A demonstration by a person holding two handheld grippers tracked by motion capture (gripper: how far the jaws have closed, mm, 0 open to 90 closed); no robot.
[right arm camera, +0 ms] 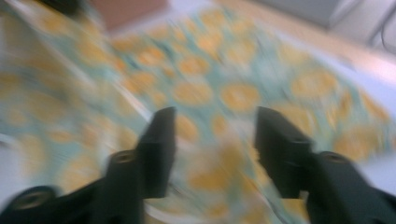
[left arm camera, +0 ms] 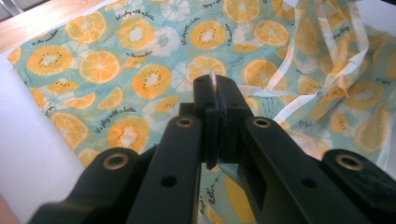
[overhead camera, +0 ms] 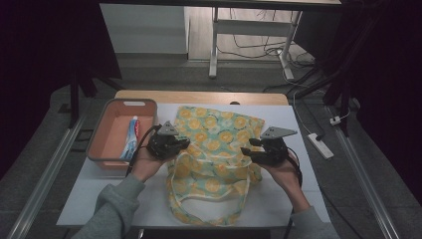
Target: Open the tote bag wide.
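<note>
The right gripper view is smeared by motion blur: the fruit-print bag [right arm camera: 210, 93] shows as soft orange and teal blotches, its lettering unreadable, and a brown shape [right arm camera: 128, 11] at the top edge is too blurred to name. In the left gripper view the left gripper [left arm camera: 214, 88] has its jaws closed on a thin pale edge, too slight to tell whether it is bag cloth or strap; the bag runs off the top and right edges. In the high view the toothpaste tube [overhead camera: 132, 138] print in the basket [overhead camera: 102, 124] is too small to read, and both sleeves are cut by the bottom edge
</note>
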